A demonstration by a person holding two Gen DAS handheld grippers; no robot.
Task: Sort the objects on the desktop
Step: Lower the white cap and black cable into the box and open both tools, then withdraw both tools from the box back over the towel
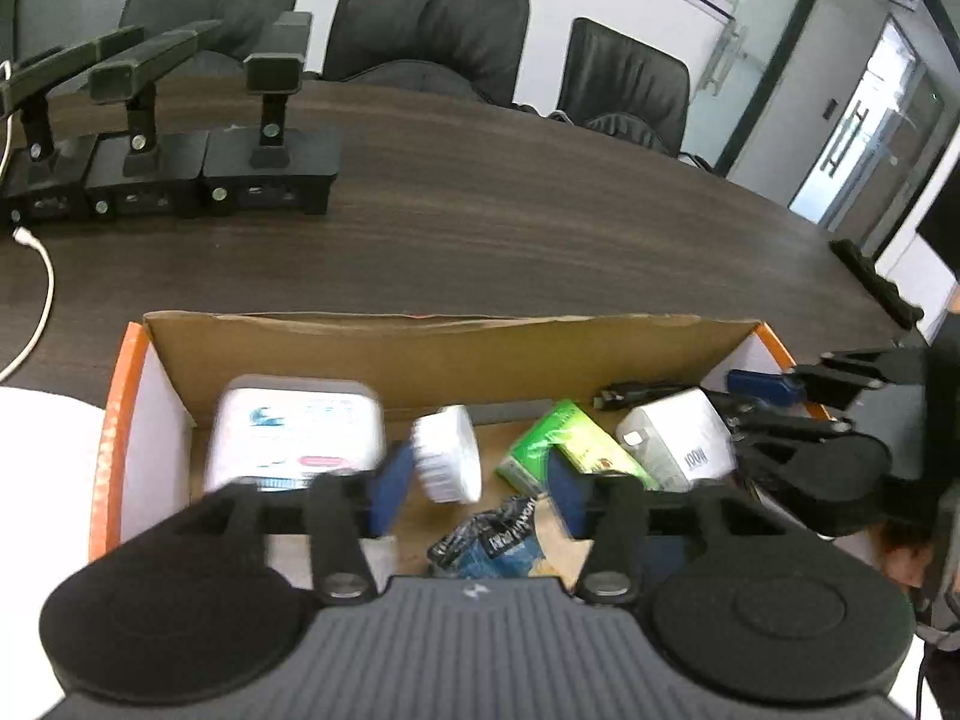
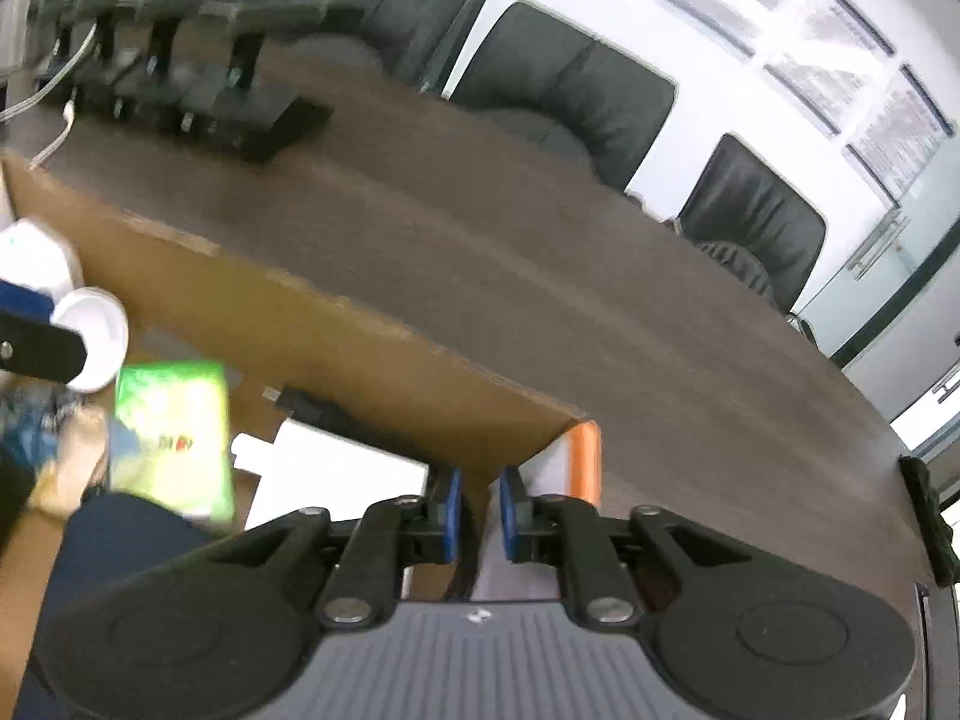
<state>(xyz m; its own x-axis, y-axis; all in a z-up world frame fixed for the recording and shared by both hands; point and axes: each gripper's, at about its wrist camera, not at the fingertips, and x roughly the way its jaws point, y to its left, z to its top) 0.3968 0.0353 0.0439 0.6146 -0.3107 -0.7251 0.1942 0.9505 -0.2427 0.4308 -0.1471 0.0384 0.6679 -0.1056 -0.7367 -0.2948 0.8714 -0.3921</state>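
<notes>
A meeting room: dark wood-grain counter [image 1: 540, 228], black padded chairs [image 1: 420, 24] along its far edge, a glass door [image 1: 870, 138] at 2 o'clock. Three black stands [image 1: 180, 174] sit in a row on the counter at 10 o'clock, a white cable [image 1: 42, 294] curling beside them.

Left wrist view: an open cardboard box [image 1: 420, 348] with orange outer walls fills the lower half. Inside, from 9 to 3 o'clock: a white rounded container [image 1: 294, 432]; a white ribbed cap [image 1: 447, 453] tipped on its side; a green packet [image 1: 570, 444]; a white charger block [image 1: 678, 438]; a dark cable plug [image 1: 636, 393] against the far wall. A blue crinkled wrapper [image 1: 498, 540] lies at 6 o'clock. My left fingers [image 1: 480, 492] stand well apart over the box floor, the cap at one blue pad, the green packet at the other; neither is pressed, nothing is held. My right fingers [image 1: 762, 390] enter at 3 o'clock, over the box's right end.

Right wrist view: my right fingers [image 2: 480, 510] show a narrow gap between the blue pads, positioned at the box's right corner [image 2: 576, 426]. A dark strand runs below the gap; whether it is gripped I cannot tell. The green packet [image 2: 174, 420] lies at 9 o'clock, blurred.
</notes>
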